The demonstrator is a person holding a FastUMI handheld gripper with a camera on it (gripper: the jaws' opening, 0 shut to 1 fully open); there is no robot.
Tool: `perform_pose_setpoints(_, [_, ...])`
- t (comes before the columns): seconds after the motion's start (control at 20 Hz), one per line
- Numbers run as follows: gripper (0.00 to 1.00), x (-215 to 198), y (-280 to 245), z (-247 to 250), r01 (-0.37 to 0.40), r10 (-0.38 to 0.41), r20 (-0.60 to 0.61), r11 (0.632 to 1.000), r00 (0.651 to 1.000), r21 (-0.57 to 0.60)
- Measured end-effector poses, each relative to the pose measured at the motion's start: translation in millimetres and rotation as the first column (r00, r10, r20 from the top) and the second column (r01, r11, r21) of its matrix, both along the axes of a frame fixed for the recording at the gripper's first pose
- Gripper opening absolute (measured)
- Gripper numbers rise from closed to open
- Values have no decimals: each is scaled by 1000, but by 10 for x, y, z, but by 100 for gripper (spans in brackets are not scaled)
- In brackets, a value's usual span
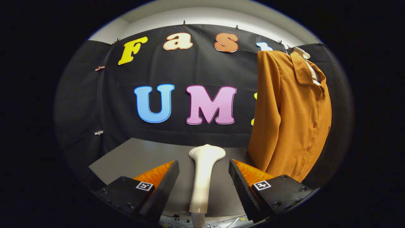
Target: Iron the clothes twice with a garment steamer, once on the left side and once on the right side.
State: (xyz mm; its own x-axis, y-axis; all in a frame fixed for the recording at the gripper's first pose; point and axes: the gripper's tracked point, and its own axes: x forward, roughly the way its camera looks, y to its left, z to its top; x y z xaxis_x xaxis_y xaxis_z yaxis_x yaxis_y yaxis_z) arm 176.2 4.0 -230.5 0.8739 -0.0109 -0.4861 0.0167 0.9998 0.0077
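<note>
A white garment steamer [203, 177] lies on the grey table [133, 155], its wide head pointing away from me and its handle running back between my fingers. My gripper [204, 167] is open, one finger on each side of the handle with a gap to it on both sides. An orange-brown button shirt [291, 117] hangs on a white hanger [303, 52] beyond and to the right of the right finger, its hem reaching down to the table's far right corner.
Black cloth forms the booth wall behind the table. Loose cables [221, 223] lie below the table's near edge, under the steamer's handle end. The table's left half is bare.
</note>
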Motion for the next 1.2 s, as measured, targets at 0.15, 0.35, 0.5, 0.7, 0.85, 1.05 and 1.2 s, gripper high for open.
perform_pose_setpoints(0.15, [99,40,-31,-249,-5,5,-69,1000,998,1])
perform_pose_setpoints(0.35, [99,101,-66,-577,5,-4,-169,1000,986,3])
perform_pose_setpoints(0.5, [99,113,-90,-745,8,-12,-231,1000,973,-15])
perform_pose_setpoints(0.7, [98,151,-56,-875,-1,-5,-280,1000,960,-23])
perform_pose_setpoints(0.85, [86,152,8,-927,-10,9,-314,1000,949,-3])
perform_pose_setpoints(1.05, [49,176,69,-977,-44,36,-322,999,946,-18])
perform_pose_setpoints(1.2, [41,156,231,-909,-76,91,-311,995,946,61])
